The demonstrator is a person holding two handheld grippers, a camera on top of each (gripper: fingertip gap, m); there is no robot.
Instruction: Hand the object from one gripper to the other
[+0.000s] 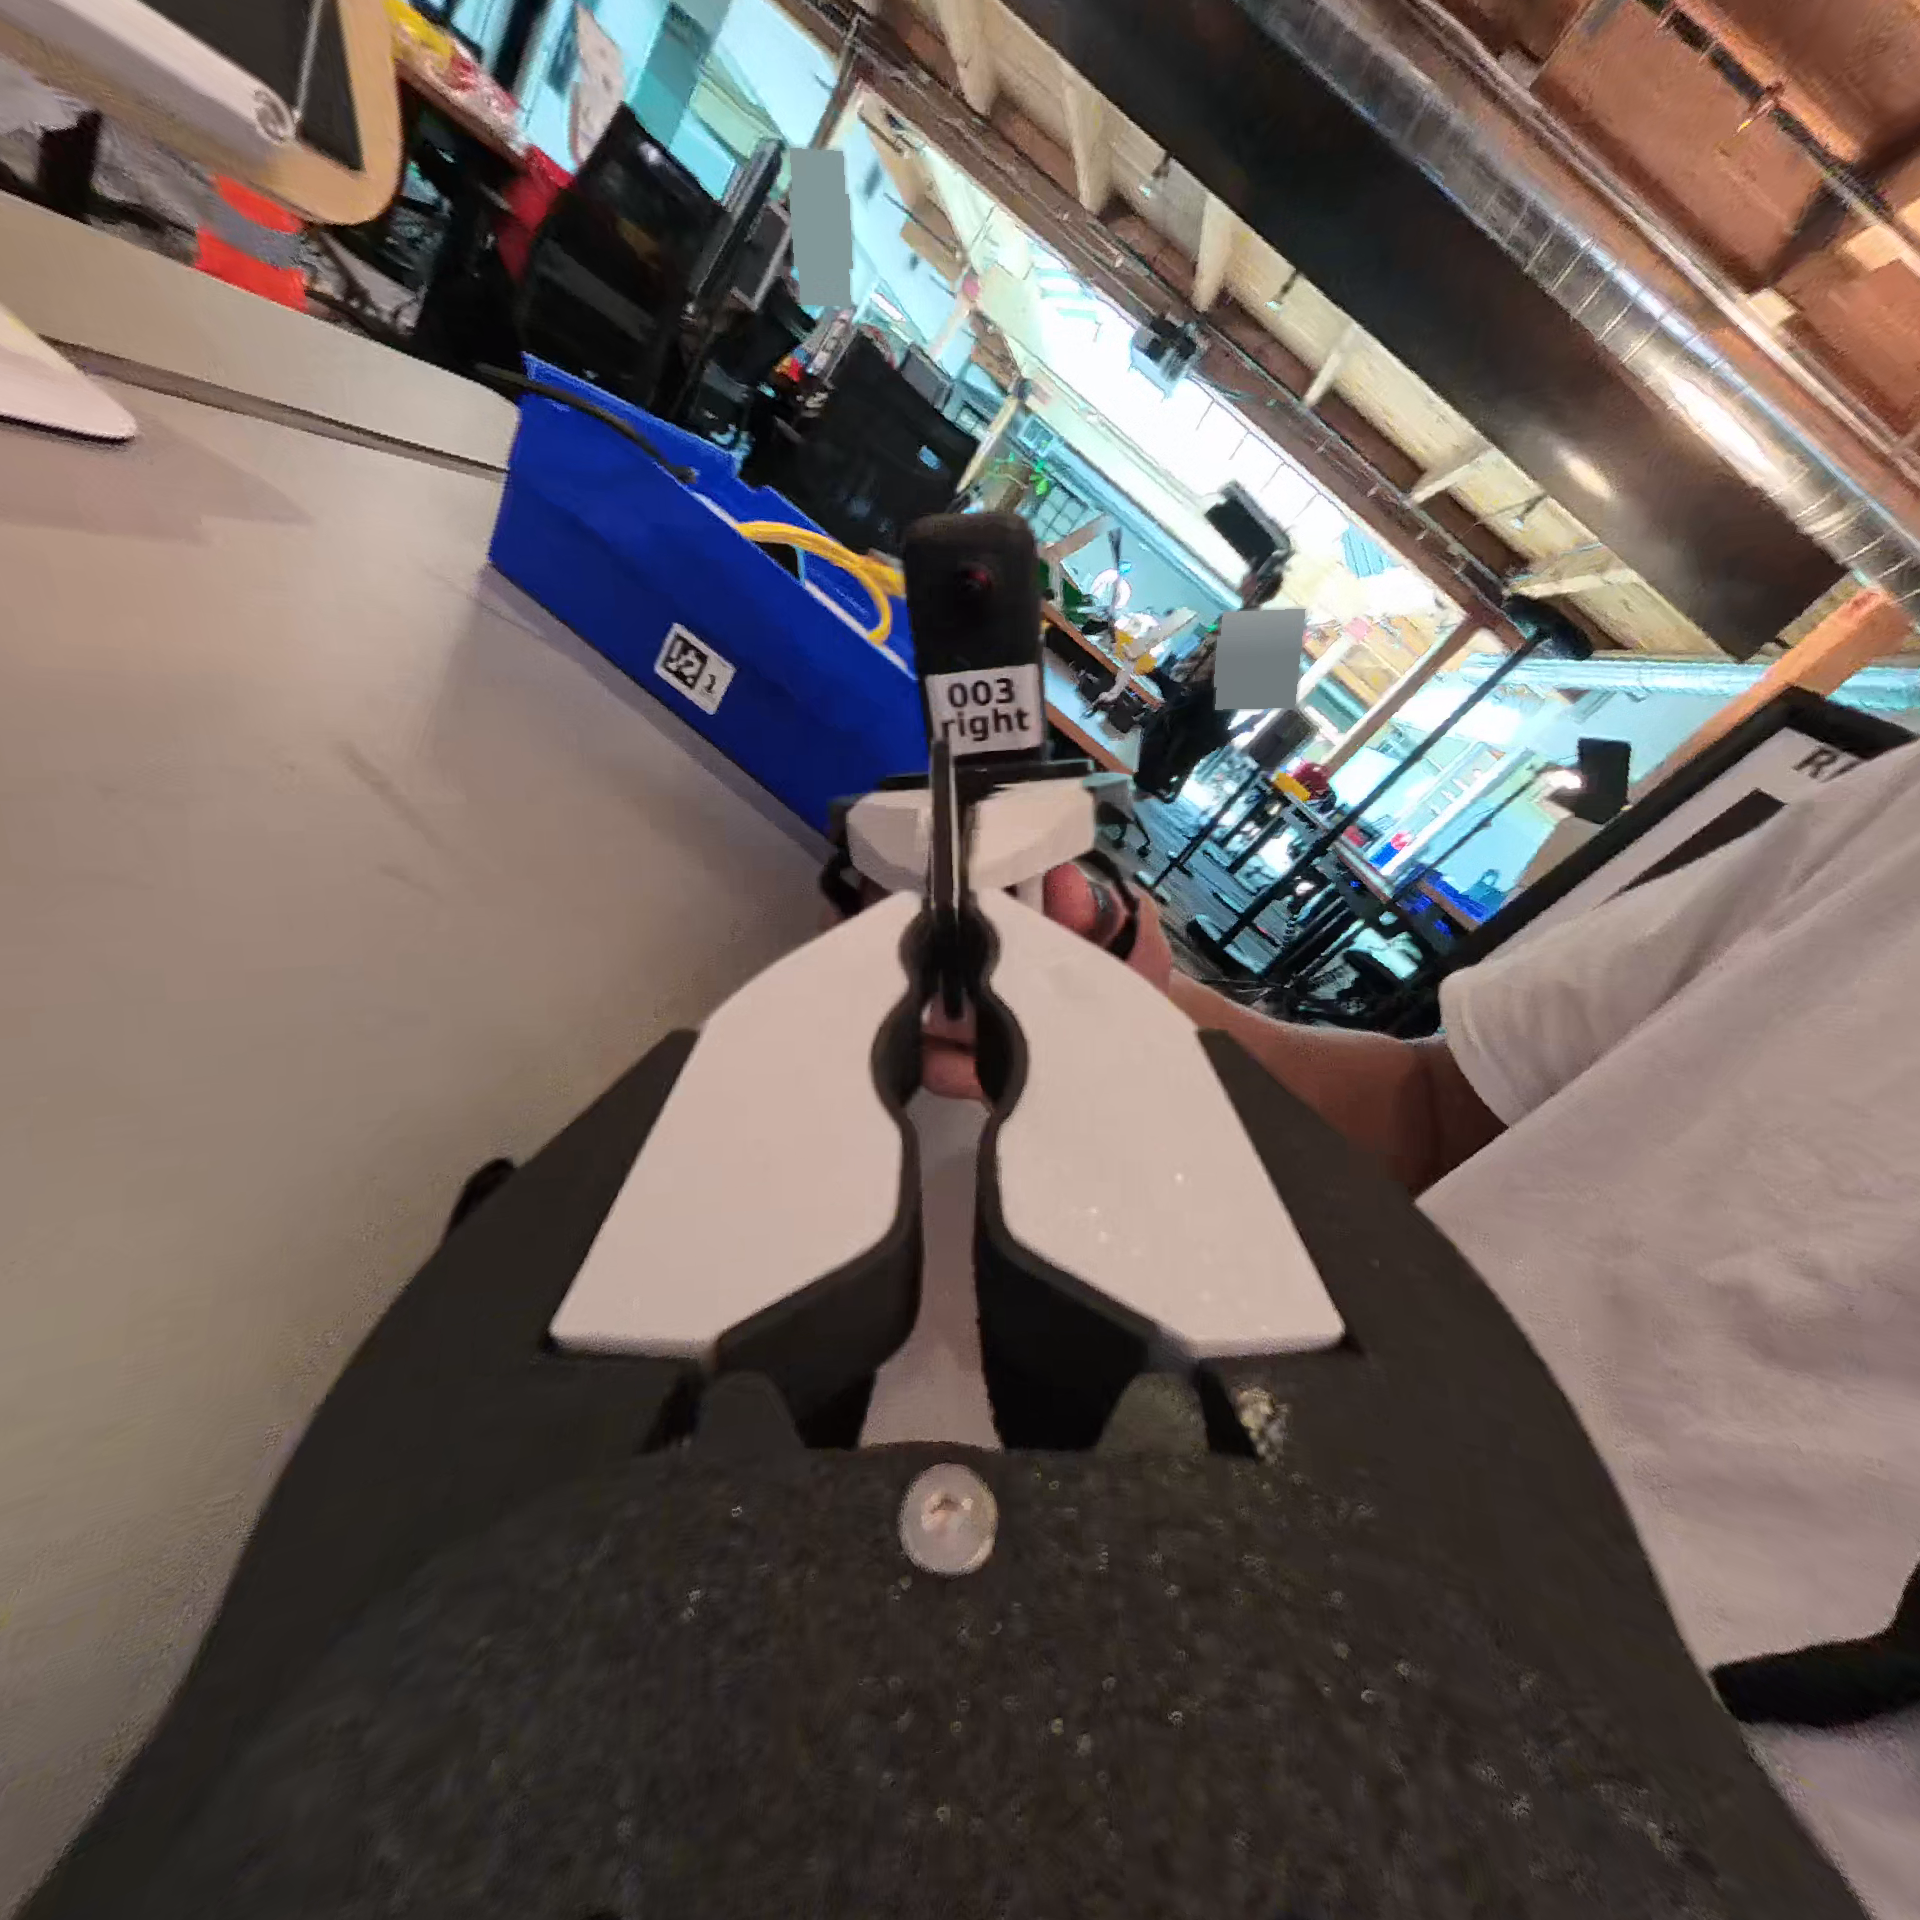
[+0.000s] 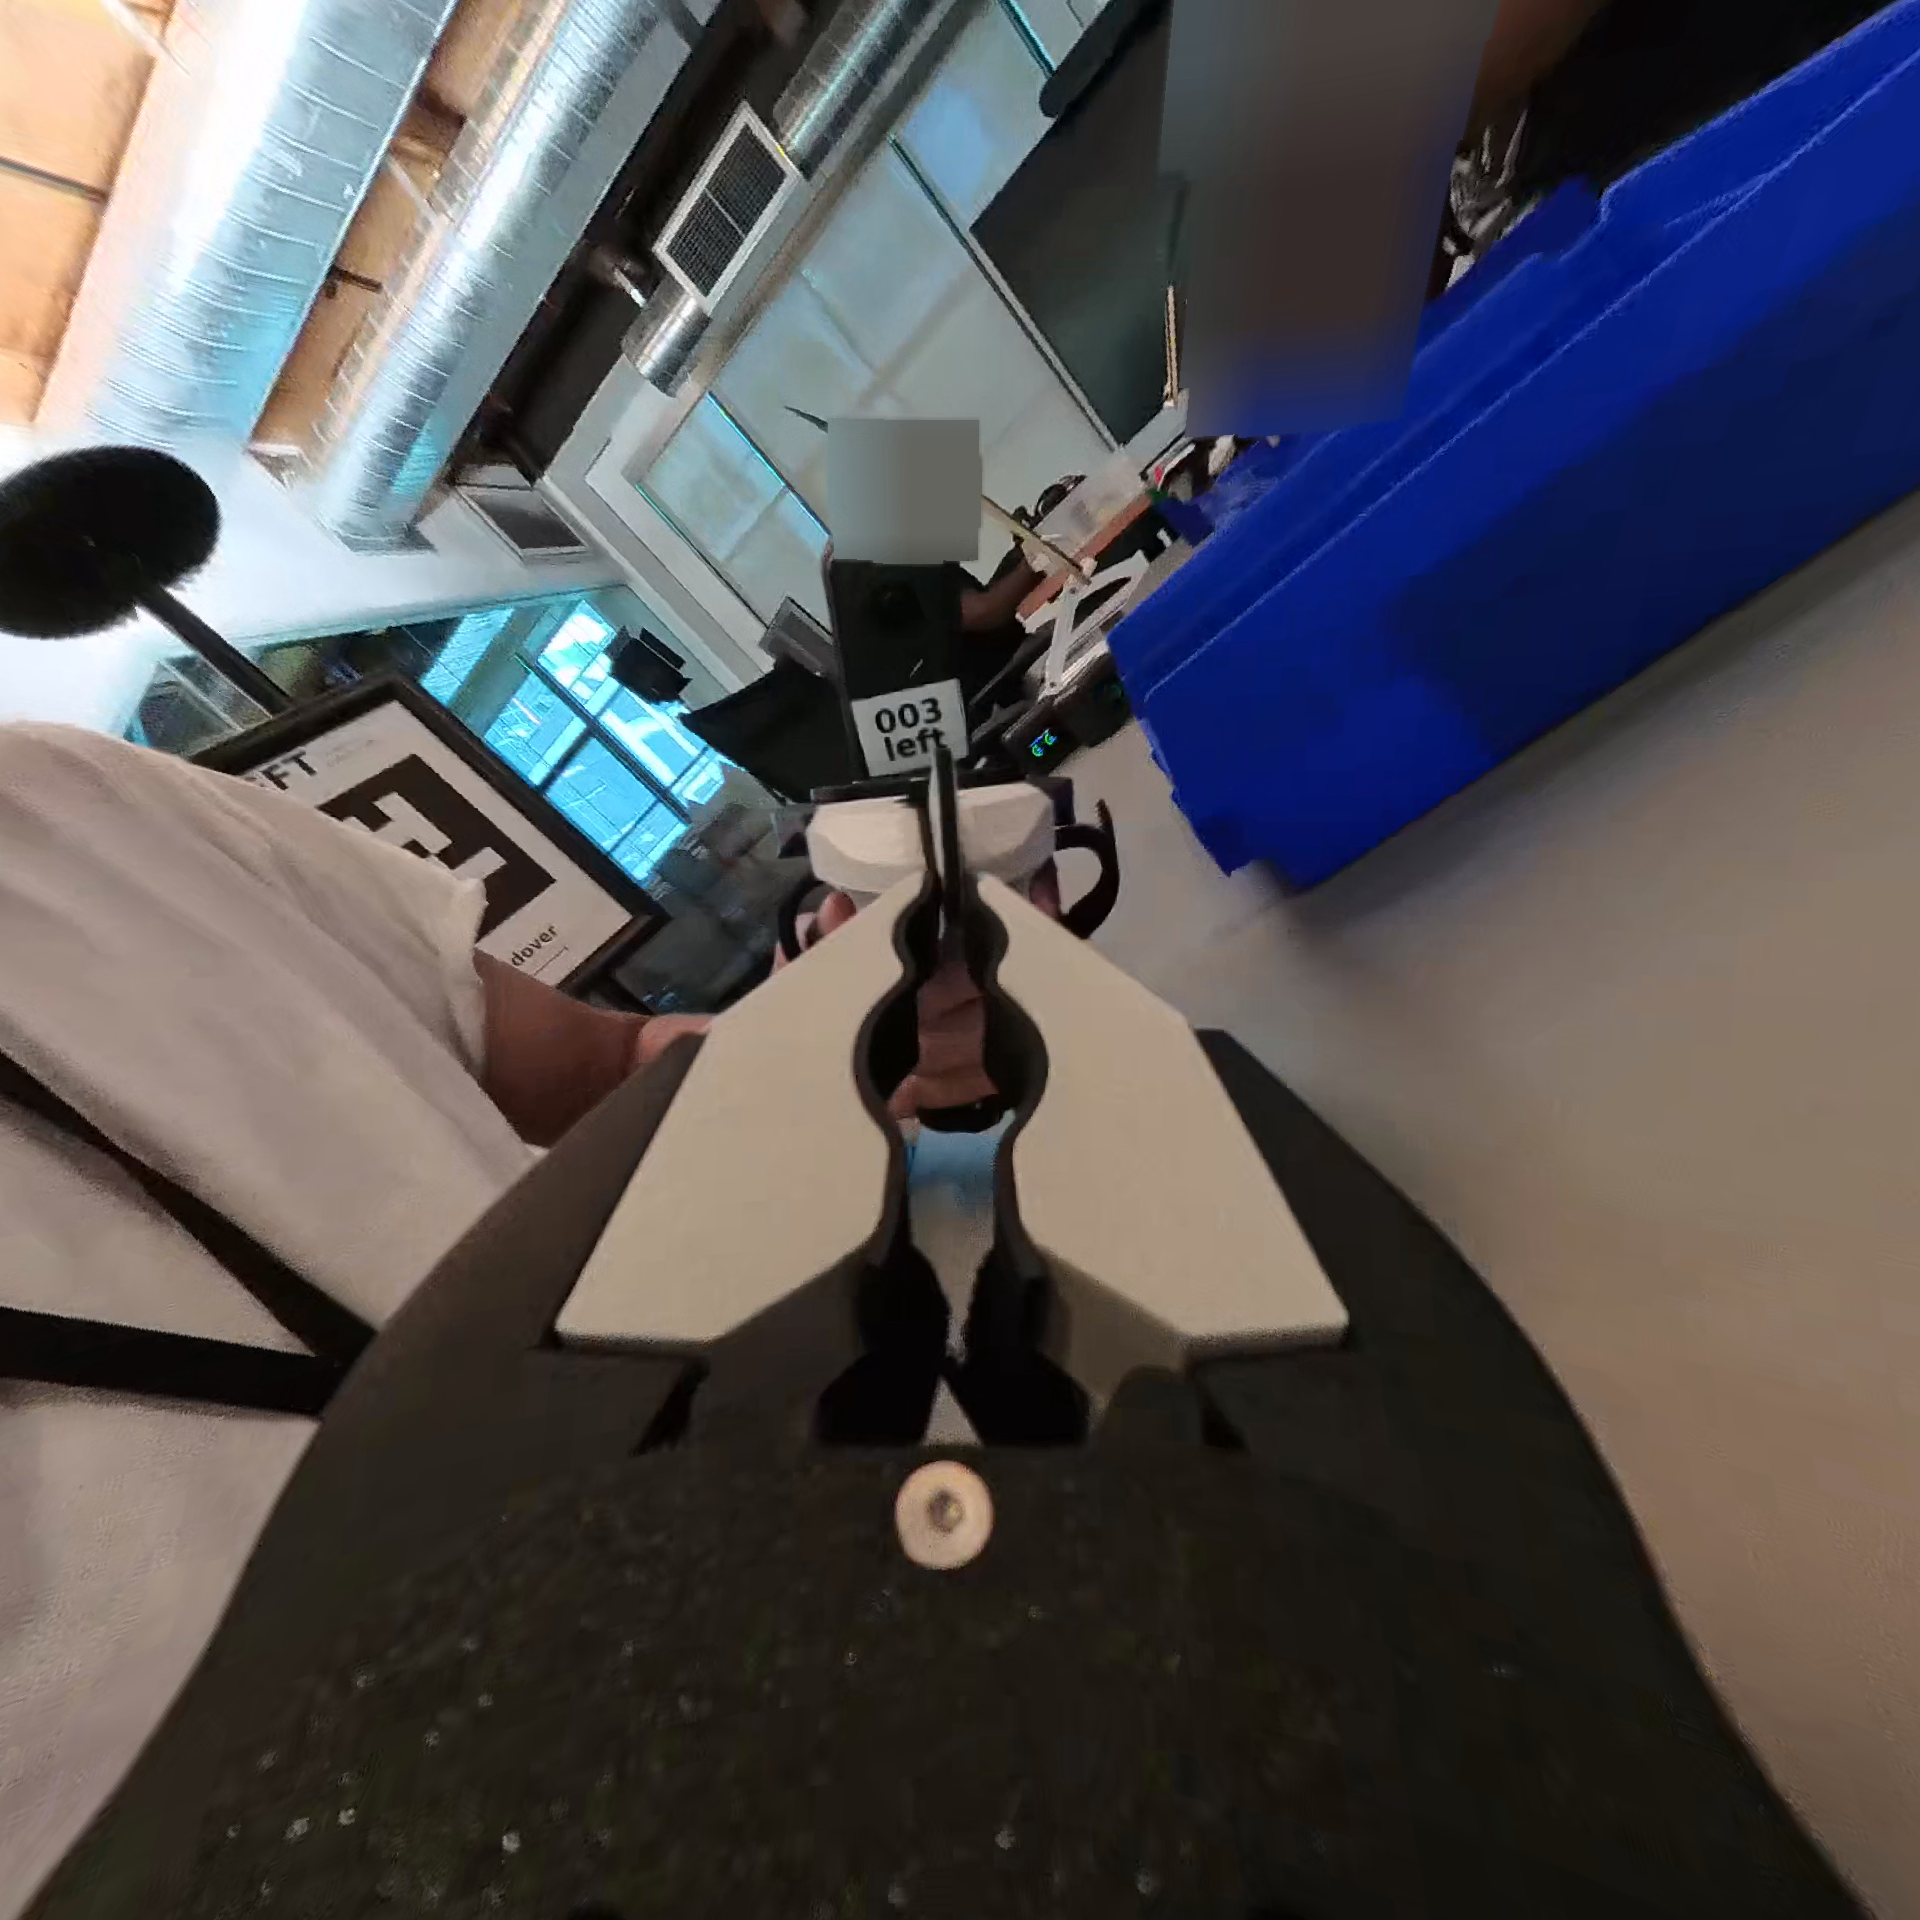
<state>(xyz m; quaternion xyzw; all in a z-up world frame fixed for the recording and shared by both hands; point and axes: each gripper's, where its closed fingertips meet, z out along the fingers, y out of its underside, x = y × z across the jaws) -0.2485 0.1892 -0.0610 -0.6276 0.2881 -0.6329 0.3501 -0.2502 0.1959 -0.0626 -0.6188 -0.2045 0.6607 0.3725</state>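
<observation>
Left wrist view: the left tool (image 1: 951, 977), white fingers nearly pressed together, pinches one end of a thin, flat black object (image 1: 948, 883) seen edge-on. Facing it tip to tip, the right tool (image 2: 940, 925) pinches the other end, so the object (image 2: 943, 842) bridges both, held in the air beside a grey desk (image 1: 260, 831) and a blue bin (image 1: 665, 623). It looks light, stiff and smooth, so likely slippery; best gripped on its flat faces, deep between the pads. Which tool should let go cannot be told.
</observation>
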